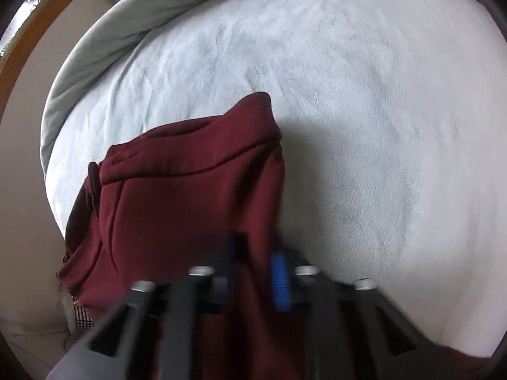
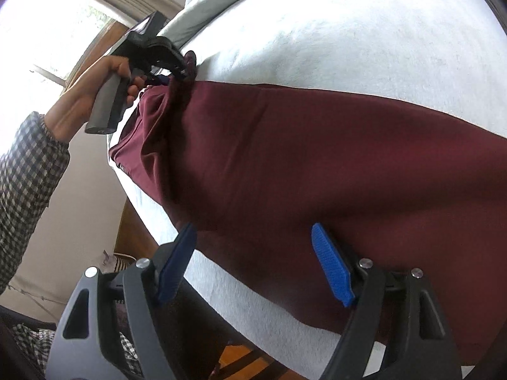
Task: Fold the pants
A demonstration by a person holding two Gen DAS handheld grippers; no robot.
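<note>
Dark red pants [image 1: 190, 196] lie on a white bed [image 1: 364, 95], waistband toward the far left edge. In the left wrist view my left gripper [image 1: 256, 253] is blurred at the bottom, its fingers close together with a fold of the pants pinched between them. The right wrist view shows the left gripper [image 2: 185, 69] at the far end of the pants [image 2: 301, 158], clamped on the bunched cloth, with a person's hand [image 2: 95, 88] on its handle. My right gripper [image 2: 253, 231] stands open over the near part of the pants, its blue pads [image 2: 332, 269] wide apart and not pressing.
A rolled grey duvet [image 1: 104, 38] runs along the bed's far side. The white bed [image 2: 348, 31] ends close on the left, with a wooden frame [image 2: 133, 231] and floor [image 2: 240, 361] below. A checked sleeve [image 2: 28, 164] and a bright window [image 2: 47, 31] are at the left.
</note>
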